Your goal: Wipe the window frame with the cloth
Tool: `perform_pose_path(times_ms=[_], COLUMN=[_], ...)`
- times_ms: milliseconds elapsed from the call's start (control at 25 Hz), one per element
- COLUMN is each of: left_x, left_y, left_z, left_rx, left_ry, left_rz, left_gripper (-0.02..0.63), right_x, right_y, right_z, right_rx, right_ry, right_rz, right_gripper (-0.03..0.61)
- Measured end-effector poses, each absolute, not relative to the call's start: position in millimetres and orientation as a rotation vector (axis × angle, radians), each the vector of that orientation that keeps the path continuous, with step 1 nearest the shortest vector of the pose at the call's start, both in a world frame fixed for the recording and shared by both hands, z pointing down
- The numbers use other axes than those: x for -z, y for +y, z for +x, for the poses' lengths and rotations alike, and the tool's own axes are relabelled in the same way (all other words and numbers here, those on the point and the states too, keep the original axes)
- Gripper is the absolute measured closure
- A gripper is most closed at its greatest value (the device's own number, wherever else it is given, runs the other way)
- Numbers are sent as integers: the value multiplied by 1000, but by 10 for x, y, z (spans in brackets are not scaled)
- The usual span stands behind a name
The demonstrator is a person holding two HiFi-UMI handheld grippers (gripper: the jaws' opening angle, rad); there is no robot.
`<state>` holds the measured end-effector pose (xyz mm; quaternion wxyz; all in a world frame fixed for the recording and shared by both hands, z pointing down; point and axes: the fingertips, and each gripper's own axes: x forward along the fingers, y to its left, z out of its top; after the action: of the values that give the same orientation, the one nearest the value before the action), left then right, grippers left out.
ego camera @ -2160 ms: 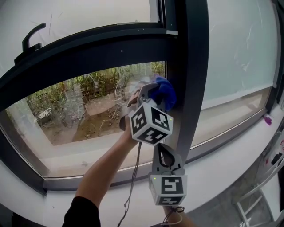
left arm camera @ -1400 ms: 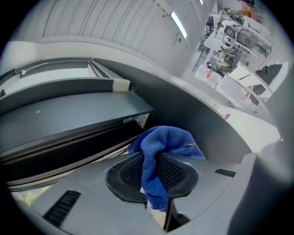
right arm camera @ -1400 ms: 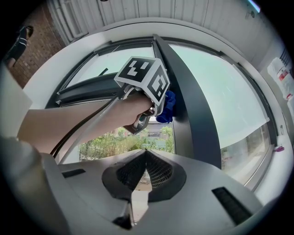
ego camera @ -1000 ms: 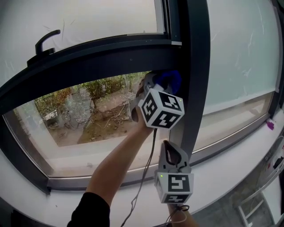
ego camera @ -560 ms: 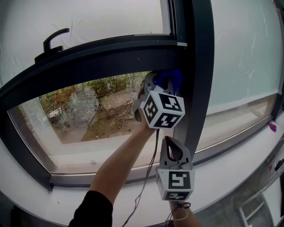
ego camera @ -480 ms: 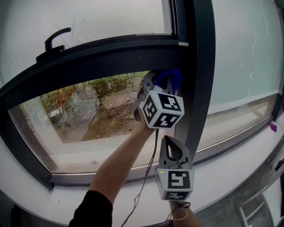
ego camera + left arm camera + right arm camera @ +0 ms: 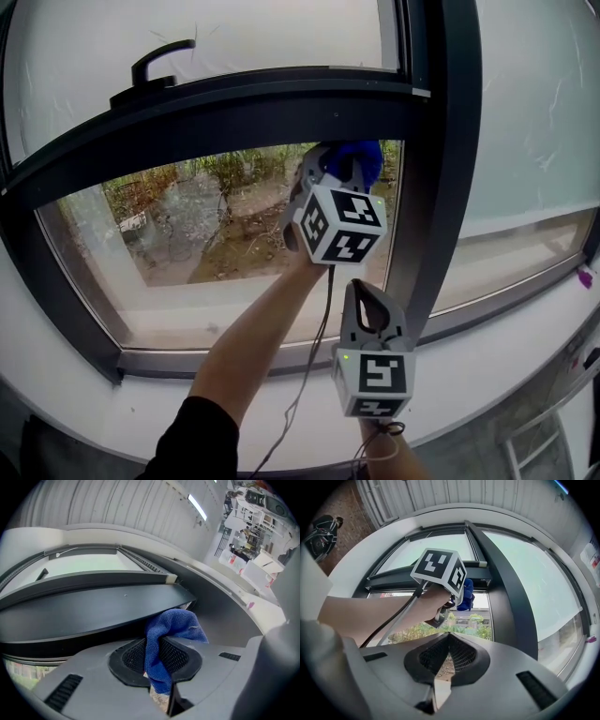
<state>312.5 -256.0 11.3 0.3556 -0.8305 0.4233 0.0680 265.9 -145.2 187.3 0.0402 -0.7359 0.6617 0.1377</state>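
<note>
A blue cloth (image 7: 357,159) is pinched in my left gripper (image 7: 339,167), raised to the top right corner of the clear pane. The cloth (image 7: 172,629) presses against the underside of the dark horizontal frame bar (image 7: 93,602), where it meets the dark vertical post (image 7: 448,159). In the right gripper view the cloth (image 7: 466,594) shows just past the left gripper's marker cube. My right gripper (image 7: 369,302) hangs lower, beside the post, jaws together with nothing between them (image 7: 448,660).
A dark window handle (image 7: 155,67) sits on the upper frosted pane at the left. The white sill (image 7: 487,375) runs below the frame. A small pink object (image 7: 587,277) lies at the far right of the sill. Frosted glass (image 7: 544,112) fills the right window.
The left gripper with the cloth has climbed from mid-pane up to the corner under the horizontal bar. The right gripper has stayed low beside the post.
</note>
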Motion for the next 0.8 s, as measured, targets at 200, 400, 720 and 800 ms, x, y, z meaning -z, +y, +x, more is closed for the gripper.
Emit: perform_pose_path(times_ms=[200,400,720,800], left_x=[-131,-146,-196,-212], left_y=[-2613,-2677,-2806,-2842], left_z=[2825,2460,1828,1703], left_rx=[-187,-228,-291,-295], left_ry=[1136,1170,1180,1177], left_rz=[-2132,-2131,-2148,-2149], left_gripper=[552,552,552,552], right_x=[-1883,-1777,-1837,-1842], right_y=[-1509,-1514,-1780,-1851], right_z=[2463,2255,1842,1762], right_rx=[-402,-401,-417,-423], right_ry=[2053,2058,2106,2116], right_rz=[-2232,-2185,-2145,-2138], right_gripper=[572,572,572,572])
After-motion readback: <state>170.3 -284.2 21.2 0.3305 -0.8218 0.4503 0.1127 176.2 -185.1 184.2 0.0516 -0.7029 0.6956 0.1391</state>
